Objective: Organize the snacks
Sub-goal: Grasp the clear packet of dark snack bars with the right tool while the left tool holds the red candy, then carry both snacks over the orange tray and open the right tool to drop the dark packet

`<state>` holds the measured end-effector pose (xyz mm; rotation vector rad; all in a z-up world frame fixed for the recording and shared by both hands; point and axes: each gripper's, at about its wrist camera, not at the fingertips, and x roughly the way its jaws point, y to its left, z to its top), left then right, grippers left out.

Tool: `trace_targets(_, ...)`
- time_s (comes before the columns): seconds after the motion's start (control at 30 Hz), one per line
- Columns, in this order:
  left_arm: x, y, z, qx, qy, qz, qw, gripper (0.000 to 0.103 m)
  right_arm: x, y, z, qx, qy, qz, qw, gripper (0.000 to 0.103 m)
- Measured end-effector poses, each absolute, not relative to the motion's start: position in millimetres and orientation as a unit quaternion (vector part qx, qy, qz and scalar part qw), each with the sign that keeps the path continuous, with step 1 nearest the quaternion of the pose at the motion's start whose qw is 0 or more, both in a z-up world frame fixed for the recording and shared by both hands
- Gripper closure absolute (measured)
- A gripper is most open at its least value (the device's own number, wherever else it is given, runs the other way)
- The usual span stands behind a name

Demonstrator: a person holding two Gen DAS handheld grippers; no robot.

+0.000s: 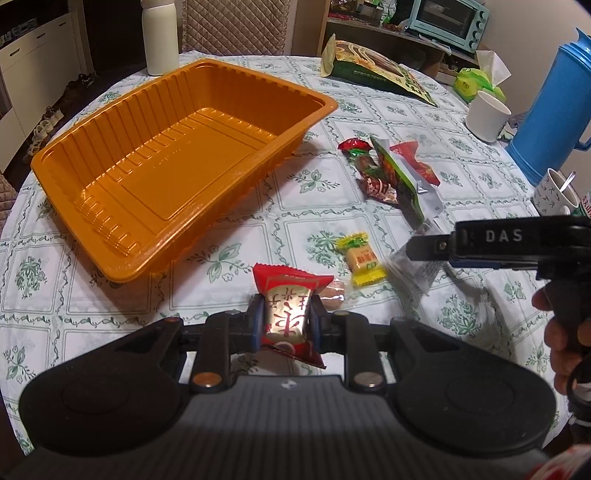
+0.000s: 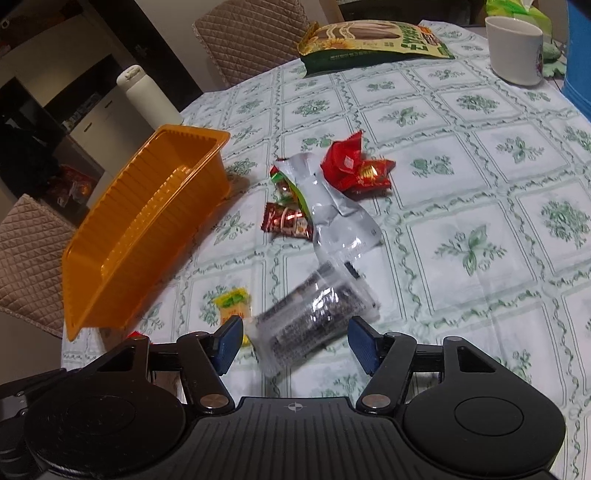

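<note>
My left gripper (image 1: 286, 325) is shut on a red snack packet (image 1: 288, 295) with gold lettering, held just above the tablecloth near the orange tray (image 1: 177, 166), which holds nothing. My right gripper (image 2: 295, 339) is open, its blue pads on either side of a clear packet of dark snack (image 2: 314, 317) without pressing on it. A yellow candy (image 1: 360, 258) lies between the two grippers, and a small brown candy (image 1: 332, 295) lies behind the red packet. Further back lie several loose snacks: red packets (image 2: 354, 170), a long clear and green packet (image 2: 325, 206), a brown candy (image 2: 286, 219).
A white bottle (image 1: 160, 37) stands behind the tray. A big seed bag (image 1: 369, 66), a white cup (image 1: 485, 116), a blue jug (image 1: 554, 103) and a mug with a spoon (image 1: 556, 194) line the far right. Quilted chairs (image 2: 251, 33) ring the round table.
</note>
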<state>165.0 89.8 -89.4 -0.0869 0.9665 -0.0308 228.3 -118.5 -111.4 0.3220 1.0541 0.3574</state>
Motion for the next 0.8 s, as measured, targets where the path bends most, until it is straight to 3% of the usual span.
trace_targets(0.13, 168, 93, -91, -0.043, 0.466, -0.016, 0.884, 0.081, 236, -109, -112, 0.128, 0.490, 0.161, 0.847, 0.040)
trace_targets(0.47, 173, 99, -93, -0.044, 0.468, -0.022, 0.883, 0.081, 242, -80, -120, 0.018, 0.479, 0.154, 0.864, 0.057)
trace_targets(0.8, 175, 95, -91, -0.044, 0.464, -0.029, 0.884, 0.081, 225, -80, -126, -0.029, 0.466, 0.174, 0.867, 0.063)
